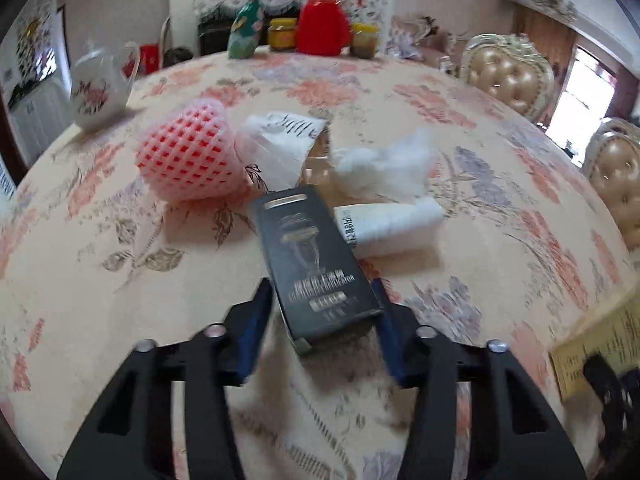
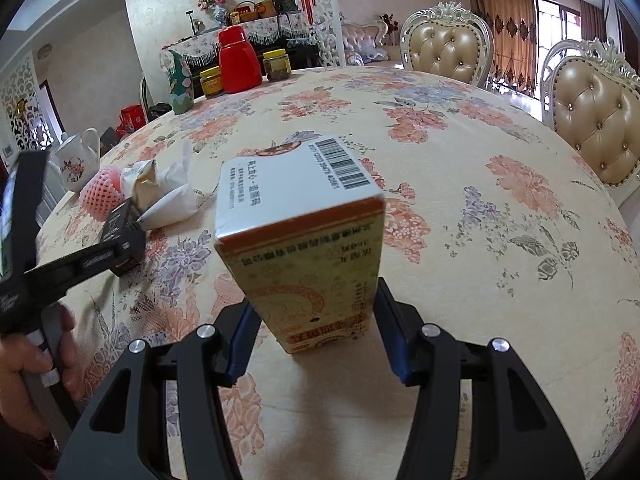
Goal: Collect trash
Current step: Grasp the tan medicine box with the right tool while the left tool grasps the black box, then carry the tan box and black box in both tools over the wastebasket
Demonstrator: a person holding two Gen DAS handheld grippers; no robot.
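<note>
My left gripper (image 1: 324, 296) is shut on a black box (image 1: 312, 256) and holds it above the floral tablecloth (image 1: 480, 184). It also shows in the right wrist view (image 2: 120, 236). Beyond it lie a pink foam fruit net (image 1: 188, 156), a clear plastic bag (image 1: 280, 148), a crumpled white tissue (image 1: 384, 164) and a white packet (image 1: 388, 224). My right gripper (image 2: 316, 304) is shut on a yellow and white carton (image 2: 304, 232) with a barcode, held tilted above the table. Its corner shows in the left wrist view (image 1: 596, 344).
At the table's far edge stand a red jar (image 2: 238, 60), two yellow-lidded jars (image 2: 276, 65), and a green bag (image 2: 181, 84). A white teapot (image 1: 100, 84) sits at the left. Padded chairs (image 2: 448, 46) stand on the right side.
</note>
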